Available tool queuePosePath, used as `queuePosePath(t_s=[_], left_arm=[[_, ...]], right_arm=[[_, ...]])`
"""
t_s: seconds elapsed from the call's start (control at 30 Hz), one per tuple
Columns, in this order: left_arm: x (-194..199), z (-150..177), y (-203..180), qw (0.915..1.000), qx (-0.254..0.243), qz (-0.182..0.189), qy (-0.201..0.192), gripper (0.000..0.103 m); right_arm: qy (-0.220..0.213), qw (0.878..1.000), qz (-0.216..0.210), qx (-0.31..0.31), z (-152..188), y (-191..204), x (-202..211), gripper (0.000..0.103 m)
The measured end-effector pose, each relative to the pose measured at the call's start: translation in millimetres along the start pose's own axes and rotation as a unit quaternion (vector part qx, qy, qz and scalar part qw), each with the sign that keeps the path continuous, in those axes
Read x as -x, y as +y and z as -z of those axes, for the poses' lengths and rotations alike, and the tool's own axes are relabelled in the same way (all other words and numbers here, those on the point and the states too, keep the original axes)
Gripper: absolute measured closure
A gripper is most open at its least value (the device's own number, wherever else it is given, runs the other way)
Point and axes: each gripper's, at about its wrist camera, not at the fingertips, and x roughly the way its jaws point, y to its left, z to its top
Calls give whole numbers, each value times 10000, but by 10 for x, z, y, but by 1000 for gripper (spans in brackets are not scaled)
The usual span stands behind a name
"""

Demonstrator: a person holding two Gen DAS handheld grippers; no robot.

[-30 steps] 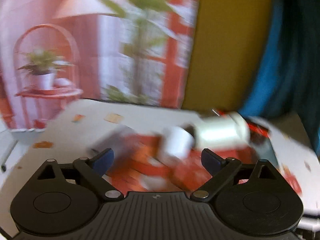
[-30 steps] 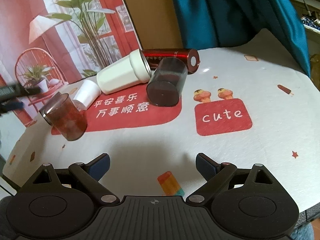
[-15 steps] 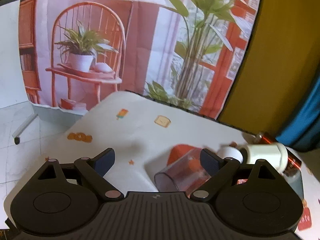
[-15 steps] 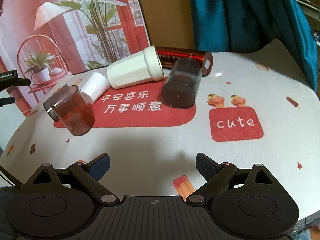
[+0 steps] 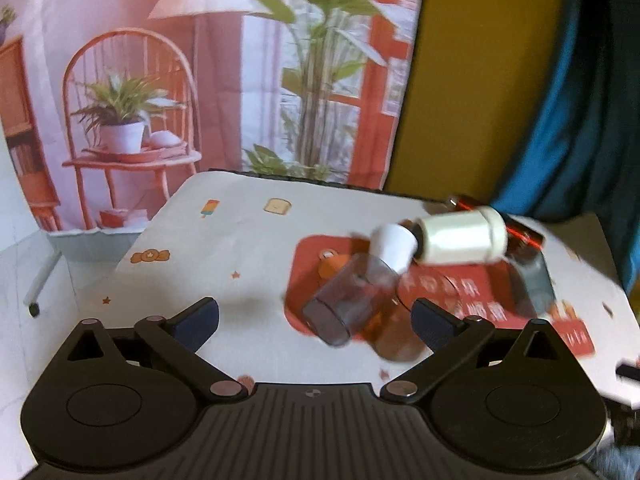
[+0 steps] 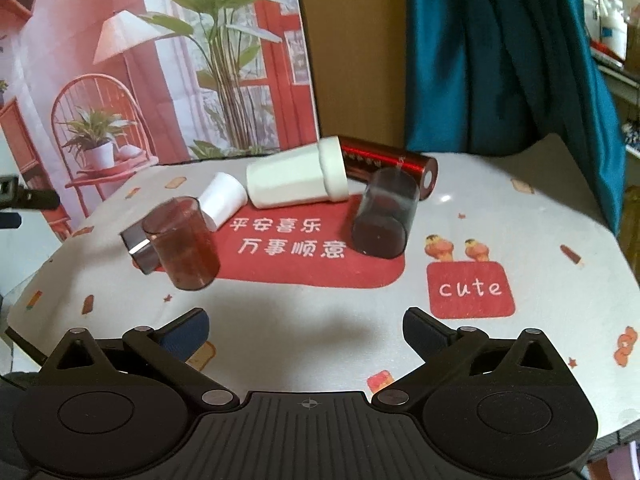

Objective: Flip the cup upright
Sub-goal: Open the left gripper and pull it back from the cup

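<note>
Tablecloth's "cute" patch (image 6: 471, 289), right view only

Tablecloth (image 6: 500, 208): white w/ small ice-lolly, toast, star prints; big red patch (image 6: 312, 256) w/ white Chinese chars, smaller red patch (image 6: 470, 290) reading "cute" in white. Cups: brown see-thru cup (image 6: 182, 244), dark smoky see-thru cup (image 6: 384, 216), large cream-white cup (image 6: 296, 178), small white cup (image 6: 222, 198); metallic dark-red can (image 6: 384, 162) w/ lettering too small to read. Backdrop (image 6: 180, 60): pink/red print w/ green plants, white lamp, red chair; curtain (image 6: 500, 52) teal-blue; both grippers black, fingertip pads (image 6: 184, 334) dark blue.
</note>
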Motion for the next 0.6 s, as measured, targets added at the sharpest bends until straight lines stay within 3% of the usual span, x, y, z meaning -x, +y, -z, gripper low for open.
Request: queuePosePath(t_s=[0.2, 0.6], left_arm=[[354, 176, -179, 9996, -258, 76, 59, 0], [861, 464, -565, 9967, -749, -299, -42, 0]], right_arm=[[-144, 9997, 174, -2, -24, 122, 292, 0], [-237, 9987, 394, 229, 27, 359, 767, 0]])
